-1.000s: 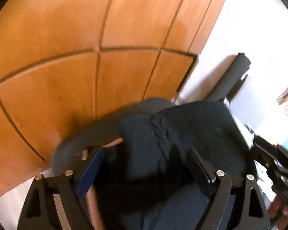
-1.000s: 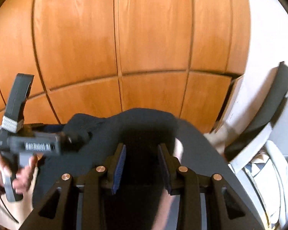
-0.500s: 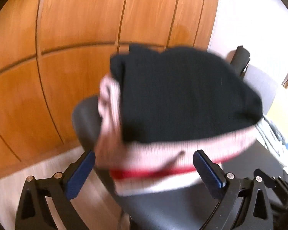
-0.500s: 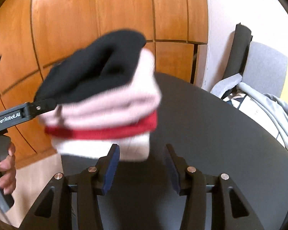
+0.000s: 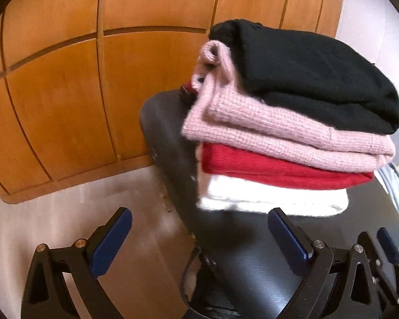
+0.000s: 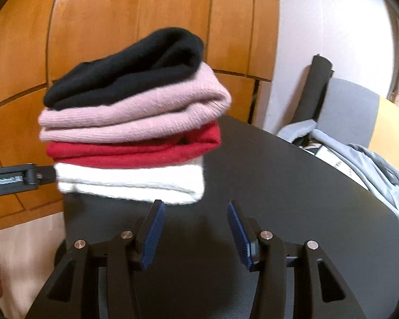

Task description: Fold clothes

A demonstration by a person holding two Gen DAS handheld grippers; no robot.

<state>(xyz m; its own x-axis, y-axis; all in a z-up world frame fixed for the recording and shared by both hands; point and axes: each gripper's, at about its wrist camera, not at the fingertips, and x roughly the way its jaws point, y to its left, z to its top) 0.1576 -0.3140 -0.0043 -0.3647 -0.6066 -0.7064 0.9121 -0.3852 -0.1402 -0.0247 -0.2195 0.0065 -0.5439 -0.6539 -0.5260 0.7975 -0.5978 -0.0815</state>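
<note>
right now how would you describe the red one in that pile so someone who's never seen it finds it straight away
Start at the dark round table in front of the orange wooden panelled wall; a stack of four folded knitted garments sits near its edge. The red folded knit sweater is third from the top, under the pale pink ribbed knit sweater and above the white knit sweater, and it is the only bright layer.

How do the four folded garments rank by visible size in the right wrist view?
1. pink sweater
2. black sweater
3. white sweater and red sweater, too alike to rank.
</note>
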